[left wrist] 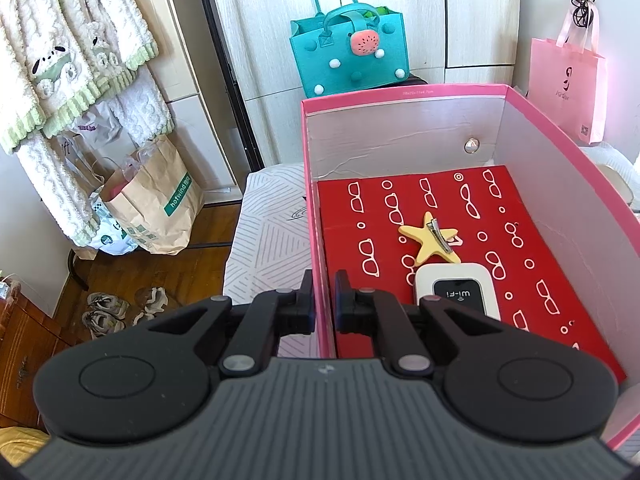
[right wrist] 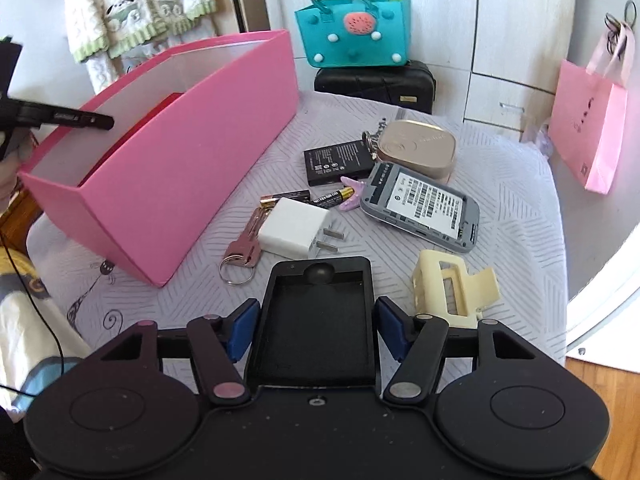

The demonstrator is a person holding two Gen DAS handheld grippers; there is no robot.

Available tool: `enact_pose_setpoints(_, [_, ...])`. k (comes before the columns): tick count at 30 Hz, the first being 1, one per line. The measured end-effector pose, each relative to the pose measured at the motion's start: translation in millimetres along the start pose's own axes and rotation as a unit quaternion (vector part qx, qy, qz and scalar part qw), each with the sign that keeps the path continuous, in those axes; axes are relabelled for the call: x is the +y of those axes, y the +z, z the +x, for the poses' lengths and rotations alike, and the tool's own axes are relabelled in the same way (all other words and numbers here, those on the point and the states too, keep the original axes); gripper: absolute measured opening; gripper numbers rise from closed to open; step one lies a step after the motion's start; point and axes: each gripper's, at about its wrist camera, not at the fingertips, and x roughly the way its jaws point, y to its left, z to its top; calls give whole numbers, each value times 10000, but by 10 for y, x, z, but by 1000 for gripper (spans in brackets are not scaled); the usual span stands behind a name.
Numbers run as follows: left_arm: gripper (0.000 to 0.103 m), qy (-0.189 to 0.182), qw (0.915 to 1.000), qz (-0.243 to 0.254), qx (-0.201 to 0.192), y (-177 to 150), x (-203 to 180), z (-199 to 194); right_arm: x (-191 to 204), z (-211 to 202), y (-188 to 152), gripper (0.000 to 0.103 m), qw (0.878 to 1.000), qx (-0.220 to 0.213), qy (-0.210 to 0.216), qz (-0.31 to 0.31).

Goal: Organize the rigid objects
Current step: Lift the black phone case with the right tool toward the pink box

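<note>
My left gripper (left wrist: 324, 300) is shut on the left wall of the pink box (left wrist: 316, 216). Inside, on a red patterned liner, lie a yellow star hair clip (left wrist: 430, 240) and a white Wi-Fi router (left wrist: 454, 290). In the right wrist view the pink box (right wrist: 192, 160) stands at the left of the table. My right gripper (right wrist: 316, 326) is shut on a black phone case (right wrist: 316, 320), held just above the table. Beyond it lie a white charger (right wrist: 290, 228), keys (right wrist: 244, 250), batteries (right wrist: 320, 199), a black battery pack (right wrist: 336, 160), a grey device (right wrist: 420, 204), a gold tin (right wrist: 418, 148) and a cream claw clip (right wrist: 452, 288).
A teal felt bag (right wrist: 354, 36) sits on a black pouch (right wrist: 376, 84) at the table's far edge. A pink paper bag (right wrist: 588, 124) hangs at the right. Robes, paper bags (left wrist: 156, 200) and shoes are at the left by the wooden floor.
</note>
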Motion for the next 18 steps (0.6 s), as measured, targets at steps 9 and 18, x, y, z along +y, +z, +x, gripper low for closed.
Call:
enact_pose_setpoints(9, [7, -61, 9999, -97, -21, -18, 19, -4, 63, 215, -16, 69, 9989, 468, -77, 26])
enact_pose_setpoints(18, [7, -105, 9998, -147, -52, -22, 55, -17, 172, 56, -16, 67, 9982, 139, -242, -525])
